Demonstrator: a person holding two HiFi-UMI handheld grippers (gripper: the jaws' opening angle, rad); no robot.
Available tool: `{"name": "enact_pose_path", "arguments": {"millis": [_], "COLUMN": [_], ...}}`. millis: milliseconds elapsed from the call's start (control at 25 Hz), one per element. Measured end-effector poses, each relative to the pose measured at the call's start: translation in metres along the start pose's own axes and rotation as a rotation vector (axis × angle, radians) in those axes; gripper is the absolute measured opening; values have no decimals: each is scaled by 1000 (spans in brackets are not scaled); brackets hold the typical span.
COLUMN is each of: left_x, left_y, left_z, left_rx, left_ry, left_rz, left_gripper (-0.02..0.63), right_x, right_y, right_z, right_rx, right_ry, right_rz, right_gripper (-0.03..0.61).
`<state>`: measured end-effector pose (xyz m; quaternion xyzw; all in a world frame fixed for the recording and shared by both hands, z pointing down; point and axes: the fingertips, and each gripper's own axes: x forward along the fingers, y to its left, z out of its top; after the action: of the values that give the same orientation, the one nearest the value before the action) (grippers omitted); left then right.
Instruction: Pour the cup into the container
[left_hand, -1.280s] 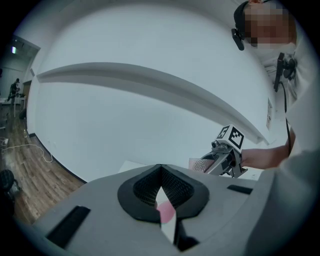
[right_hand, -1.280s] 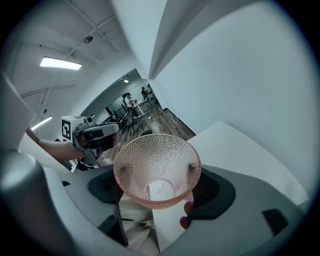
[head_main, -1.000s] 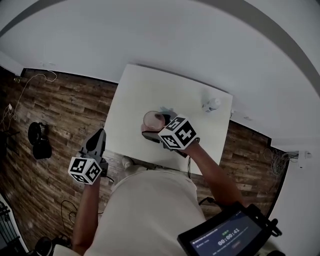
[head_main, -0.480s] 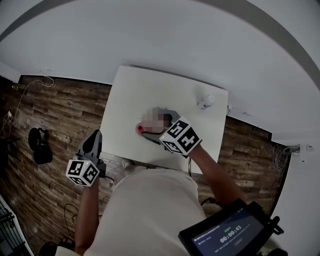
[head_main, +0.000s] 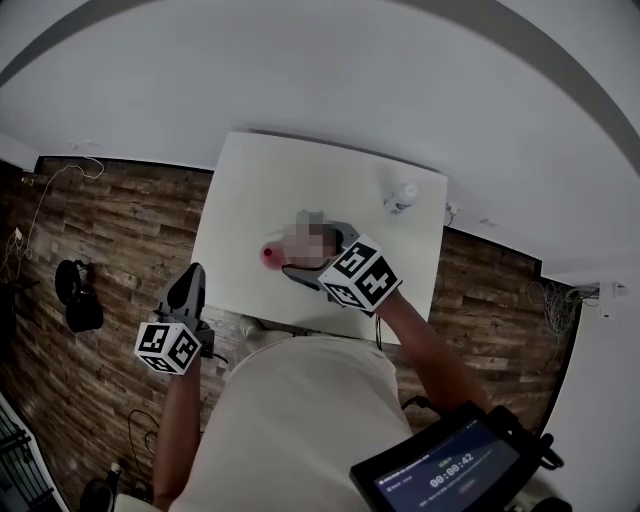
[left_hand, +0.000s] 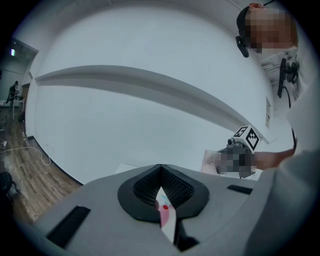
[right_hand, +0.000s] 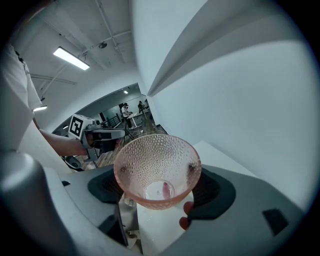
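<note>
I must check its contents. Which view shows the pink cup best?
The right gripper view: the pink cup, clamped by the right gripper, faces the camera with its mouth. In the head and left gripper views, blurred patches mostly cover it.

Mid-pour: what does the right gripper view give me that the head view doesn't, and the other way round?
Only the right gripper view: the cup seen mouth-on, tipped toward the camera, with the right gripper jaws clamped on its sides. It looks almost empty, with one small pink bit at the bottom.
Only the head view: the whole table and a white bottle near its far right corner. The cup itself can't be made out there.
Both: the left gripper, held off the table's near left corner, and part of the table top.
</note>
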<state>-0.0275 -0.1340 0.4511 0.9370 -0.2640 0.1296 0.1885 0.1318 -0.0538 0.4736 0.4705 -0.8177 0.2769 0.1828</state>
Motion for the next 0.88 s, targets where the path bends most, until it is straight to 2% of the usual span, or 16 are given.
{"name": "enact_pose_path", "arguments": {"millis": [400, 880], "left_x": [-3, 4], "left_y": [-16, -22], "left_z": [-17, -11], "left_rx": [-12, 17], "left_ry": [23, 18], "left_rz": [-3, -15], "left_gripper": [10, 9], "right_x": [-25, -43], "right_y": [-1, -1], "right_z": [-16, -23], "right_rx": [-6, -13], "right_ry": [-3, -31], "right_rz": [-32, -76], "right_gripper": [380, 380]}}
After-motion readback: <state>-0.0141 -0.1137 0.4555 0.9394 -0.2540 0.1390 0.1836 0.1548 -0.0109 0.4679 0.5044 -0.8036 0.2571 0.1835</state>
